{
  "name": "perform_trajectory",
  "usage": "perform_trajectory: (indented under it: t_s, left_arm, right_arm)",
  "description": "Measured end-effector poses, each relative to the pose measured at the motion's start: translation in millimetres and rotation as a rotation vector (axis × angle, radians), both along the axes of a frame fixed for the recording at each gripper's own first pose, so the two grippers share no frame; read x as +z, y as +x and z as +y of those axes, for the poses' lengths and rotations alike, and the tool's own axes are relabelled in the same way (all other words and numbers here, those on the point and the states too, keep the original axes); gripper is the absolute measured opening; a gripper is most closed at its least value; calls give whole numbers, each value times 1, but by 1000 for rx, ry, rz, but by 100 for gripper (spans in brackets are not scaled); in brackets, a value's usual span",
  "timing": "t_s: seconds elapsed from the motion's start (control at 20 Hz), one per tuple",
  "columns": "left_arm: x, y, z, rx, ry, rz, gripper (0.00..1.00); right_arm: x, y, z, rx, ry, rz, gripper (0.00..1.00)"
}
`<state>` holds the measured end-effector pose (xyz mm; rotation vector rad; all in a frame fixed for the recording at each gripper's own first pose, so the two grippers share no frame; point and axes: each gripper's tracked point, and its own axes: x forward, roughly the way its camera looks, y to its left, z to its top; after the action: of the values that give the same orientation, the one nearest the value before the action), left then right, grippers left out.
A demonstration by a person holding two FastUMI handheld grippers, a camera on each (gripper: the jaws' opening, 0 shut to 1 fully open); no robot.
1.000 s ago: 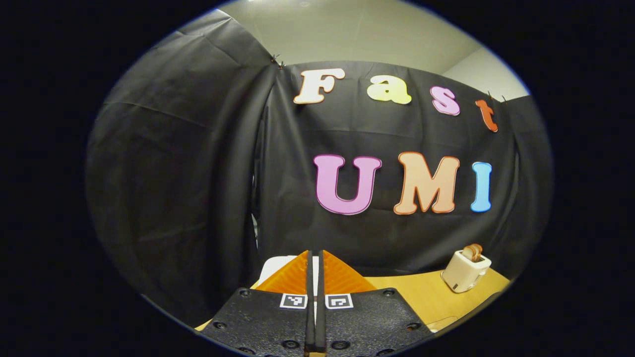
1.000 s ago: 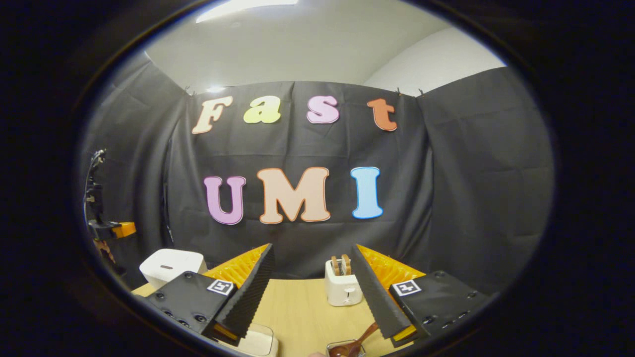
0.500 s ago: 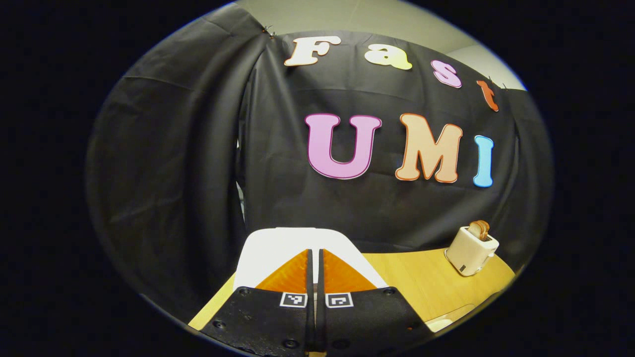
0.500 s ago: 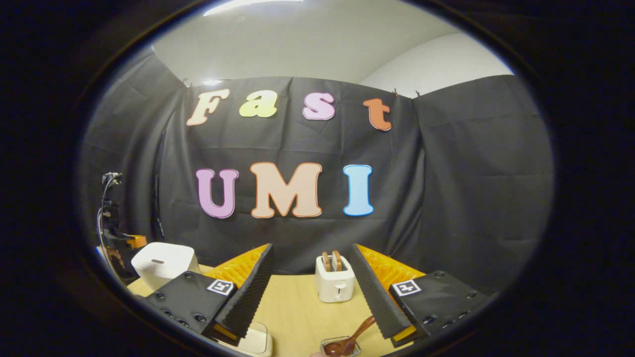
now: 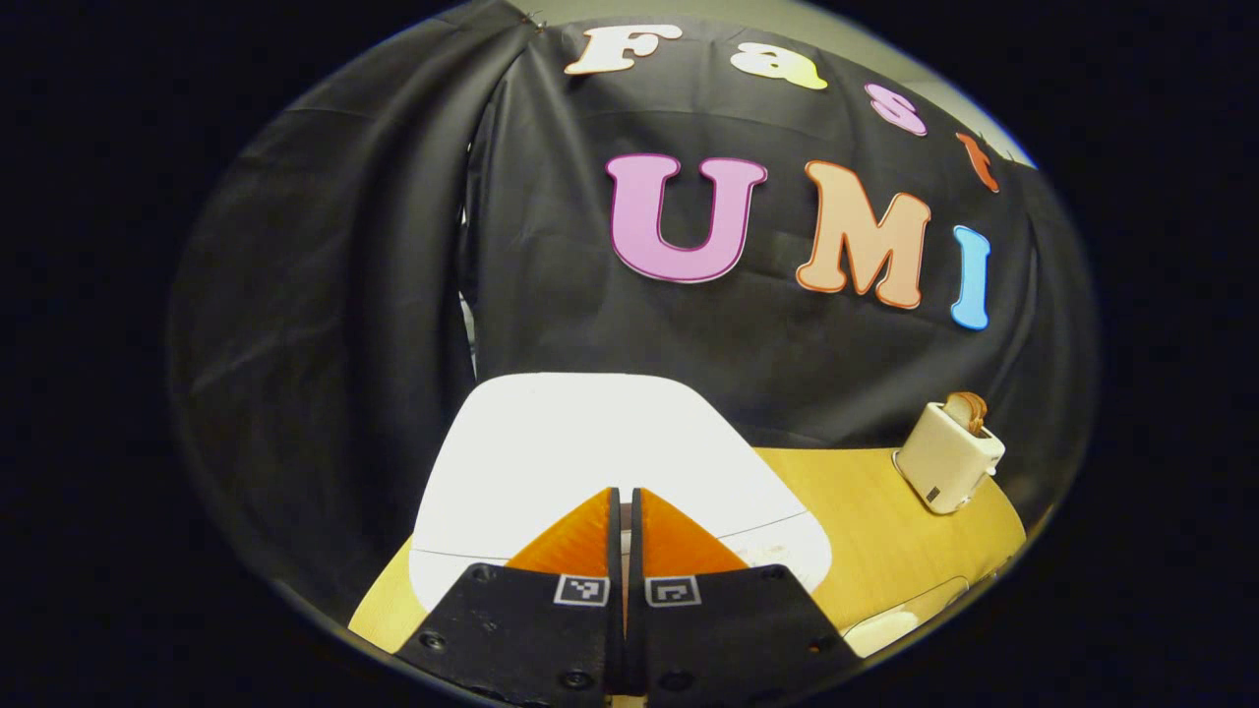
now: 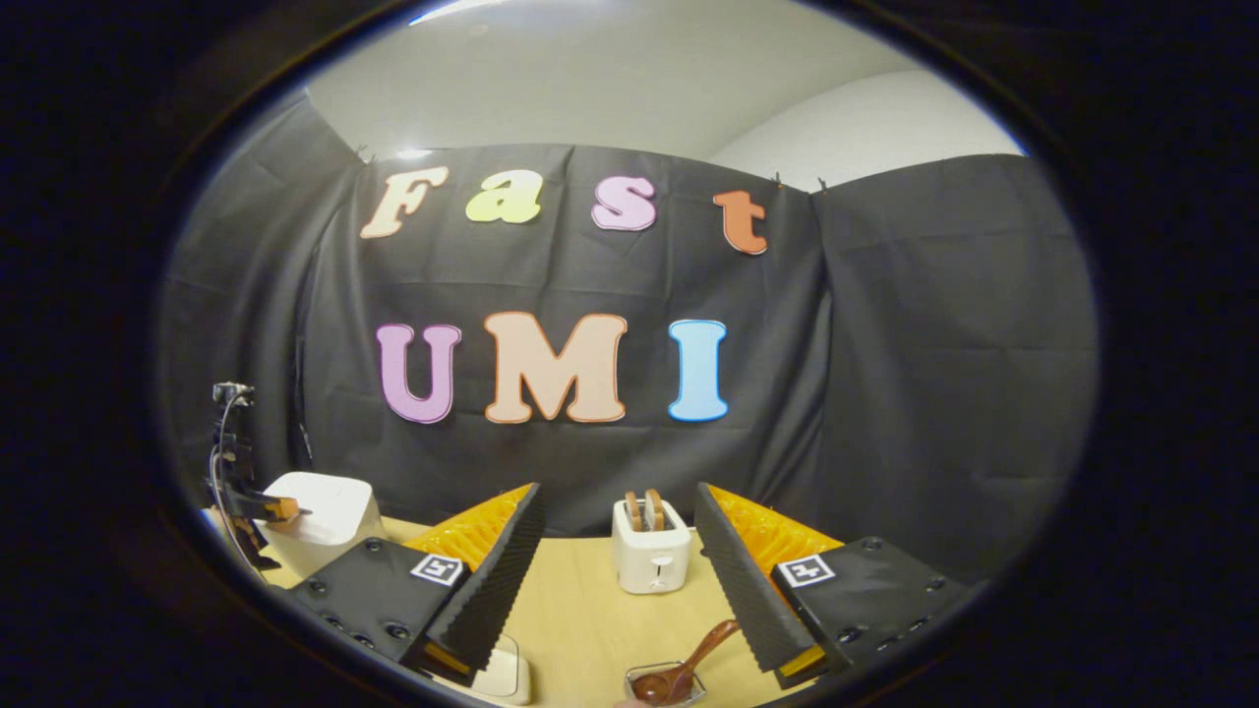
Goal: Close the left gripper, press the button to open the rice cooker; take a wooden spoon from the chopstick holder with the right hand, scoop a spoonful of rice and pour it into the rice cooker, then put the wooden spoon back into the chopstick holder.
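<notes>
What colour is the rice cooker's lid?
White, plain; the rice cooker shows best in the left gripper view.

Wooden table bearing white rice cooker, toaster, spoon-filled holder

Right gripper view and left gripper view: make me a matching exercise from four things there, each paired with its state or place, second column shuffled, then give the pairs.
Things:
1. rice cooker
2. toaster
3. wooden spoon
4. left hand-held gripper

States or places:
A. two slices of bread stand in its slots
B. fingers shut, tips over the white lid
C. bowl end down in a clear holder at the table's near edge
D. white, lid down, at the left end of the table

Pairs: 1-D, 2-A, 3-C, 4-B
</notes>
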<state>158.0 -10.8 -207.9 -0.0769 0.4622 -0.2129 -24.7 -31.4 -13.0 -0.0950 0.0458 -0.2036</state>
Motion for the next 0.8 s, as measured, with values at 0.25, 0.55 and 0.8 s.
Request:
perform_trajectory:
  t_s: [0.25, 0.55, 0.8]
  left_arm:
    - [-6, -1, 0, 16, 4, -12, 0]
    - [-5, -3, 1, 16, 33, -29, 0]
    - [24, 5, 2, 22, 59, -102, 0]
  right_arm:
    - [1, 0, -5, -8, 8, -3, 99]
    - [0, 1, -8, 1, 23, -9, 100]
    - [5, 1, -14, 8, 32, -20, 94]
